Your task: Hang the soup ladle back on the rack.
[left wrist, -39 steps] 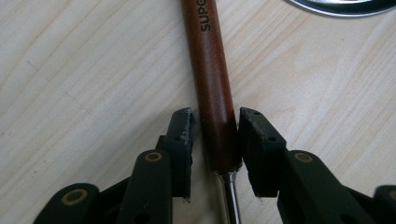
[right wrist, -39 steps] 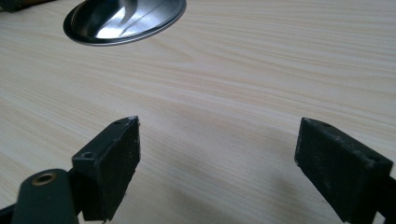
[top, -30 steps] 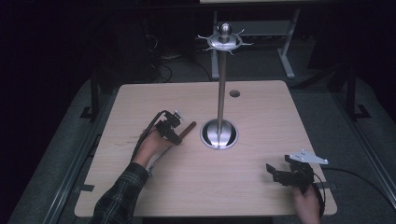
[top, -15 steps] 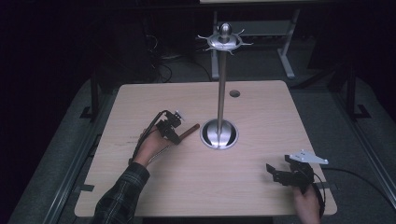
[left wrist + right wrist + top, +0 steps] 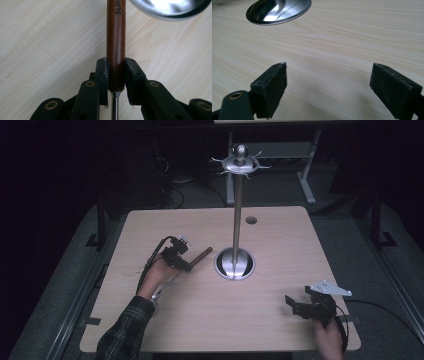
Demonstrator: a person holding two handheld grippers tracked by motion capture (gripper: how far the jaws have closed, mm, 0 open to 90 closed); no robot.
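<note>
A utensil with a brown wooden handle (image 5: 202,255) and a thin metal shaft (image 5: 167,282) lies on the wooden table (image 5: 280,235), left of the stand. My left gripper (image 5: 187,265) has just been closing on that handle (image 5: 115,37). In the left gripper view its pads press both sides of the handle near the end where the shaft (image 5: 114,105) comes out. My right gripper (image 5: 292,305) rests near the table's front right corner. It is open, with only bare wood between its fingers (image 5: 273,85).
A tall metal stand rises from a round base (image 5: 234,263) at the table's middle, with a pole (image 5: 237,215) and a ring of hooks (image 5: 240,164) at the top. The base (image 5: 170,8) lies just beyond the handle's tip. A small hole (image 5: 251,220) is in the tabletop behind it.
</note>
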